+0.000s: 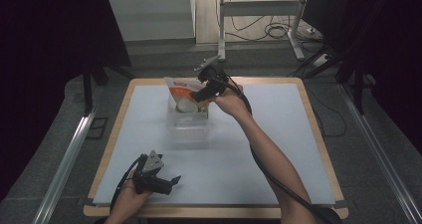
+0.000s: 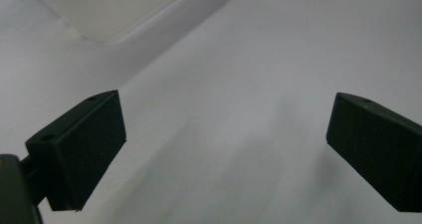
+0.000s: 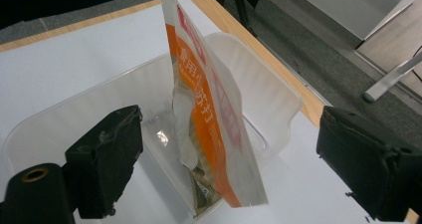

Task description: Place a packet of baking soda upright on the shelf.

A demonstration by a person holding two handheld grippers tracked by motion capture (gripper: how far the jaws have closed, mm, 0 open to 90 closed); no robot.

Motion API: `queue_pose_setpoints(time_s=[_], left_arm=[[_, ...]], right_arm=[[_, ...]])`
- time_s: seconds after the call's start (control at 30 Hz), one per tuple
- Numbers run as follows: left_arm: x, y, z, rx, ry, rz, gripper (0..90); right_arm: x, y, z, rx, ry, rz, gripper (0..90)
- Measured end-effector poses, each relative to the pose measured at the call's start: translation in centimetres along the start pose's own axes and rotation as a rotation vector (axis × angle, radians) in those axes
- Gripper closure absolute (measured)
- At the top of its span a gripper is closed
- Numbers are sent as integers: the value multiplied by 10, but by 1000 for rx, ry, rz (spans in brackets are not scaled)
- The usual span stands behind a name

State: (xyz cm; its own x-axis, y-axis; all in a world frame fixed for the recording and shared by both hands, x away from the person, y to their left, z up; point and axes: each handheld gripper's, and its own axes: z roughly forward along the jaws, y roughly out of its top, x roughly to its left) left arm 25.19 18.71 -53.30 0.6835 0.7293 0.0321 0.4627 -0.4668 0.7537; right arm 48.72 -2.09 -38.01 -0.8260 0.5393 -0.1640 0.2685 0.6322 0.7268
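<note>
From the high view, I've got the right gripper (image 1: 198,96) out at the far middle of the white-covered table (image 1: 278,149), over the clear plastic tub (image 1: 188,127), with the orange-and-white printed pouch (image 1: 181,92) standing in it; my left gripper (image 1: 171,181) rests near the front edge, well apart. Whether the right jaws touch the pouch, I can't tell from up here.

Left gripper view: jaws spread wide, nothing between them, just white surface and a blurred tub corner (image 2: 107,12).

Right gripper view settles it: jaws parted, released, pouch (image 3: 211,114) upright between them, untouched, leaning in the tub (image 3: 263,102). The pouch's top is cut off; its print is unreadable.
</note>
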Motion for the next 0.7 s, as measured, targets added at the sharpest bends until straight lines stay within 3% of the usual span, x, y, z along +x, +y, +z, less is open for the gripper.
queue_pose_setpoints(time_s=[0.7], left_arm=[[-1, 0, 1, 6, -1, 3, 23]], right_arm=[[-8, -26, -20, -39, 20, 40, 57]])
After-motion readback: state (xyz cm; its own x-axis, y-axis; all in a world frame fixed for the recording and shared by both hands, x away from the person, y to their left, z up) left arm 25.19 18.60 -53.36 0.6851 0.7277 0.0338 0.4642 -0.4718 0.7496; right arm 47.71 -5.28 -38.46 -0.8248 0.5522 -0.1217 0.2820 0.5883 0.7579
